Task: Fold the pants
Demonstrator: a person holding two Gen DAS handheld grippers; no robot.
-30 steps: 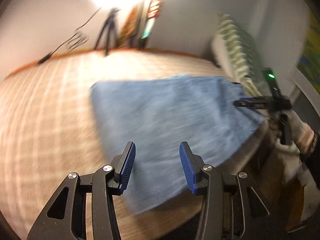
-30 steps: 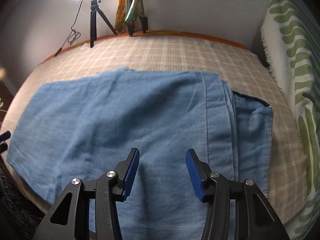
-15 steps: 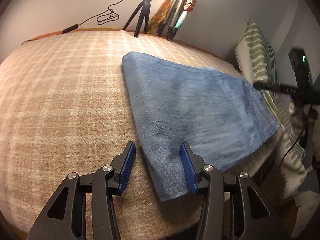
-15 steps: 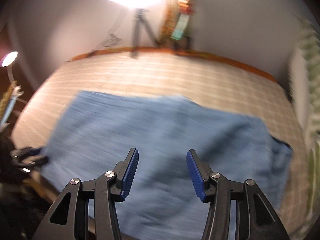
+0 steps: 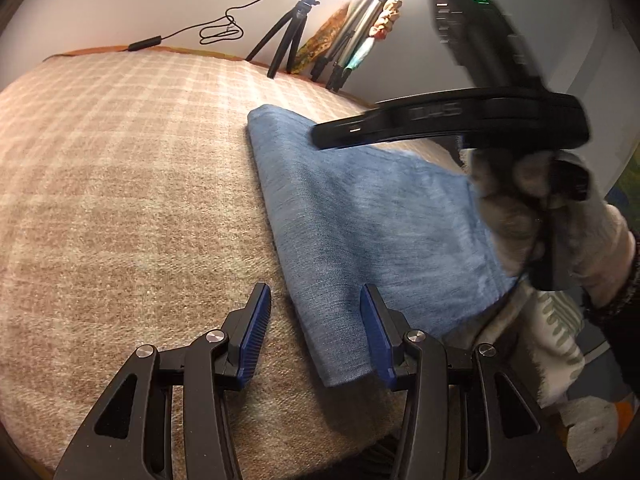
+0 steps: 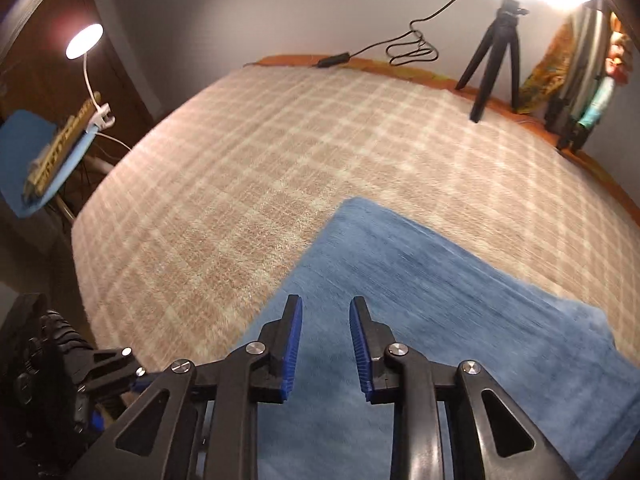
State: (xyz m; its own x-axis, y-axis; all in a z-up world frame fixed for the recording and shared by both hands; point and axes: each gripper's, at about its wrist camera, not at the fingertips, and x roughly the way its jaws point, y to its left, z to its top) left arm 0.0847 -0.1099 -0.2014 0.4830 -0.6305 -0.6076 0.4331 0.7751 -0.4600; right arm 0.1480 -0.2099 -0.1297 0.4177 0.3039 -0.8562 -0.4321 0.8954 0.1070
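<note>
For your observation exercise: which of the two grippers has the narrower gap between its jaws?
The right gripper: its jaws stand closer together over the pants; the left gripper gapes wider.

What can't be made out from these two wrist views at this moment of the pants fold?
- Left wrist view: the far right end of the blue pants is hidden behind the right gripper's body and the gloved right hand; its fingers are out of sight there.
- Right wrist view: motion blur smears the pants' seams, and the near edge is cut off behind the right gripper.
- Right wrist view: the left gripper is partly cut off, its opening unreadable.
</note>
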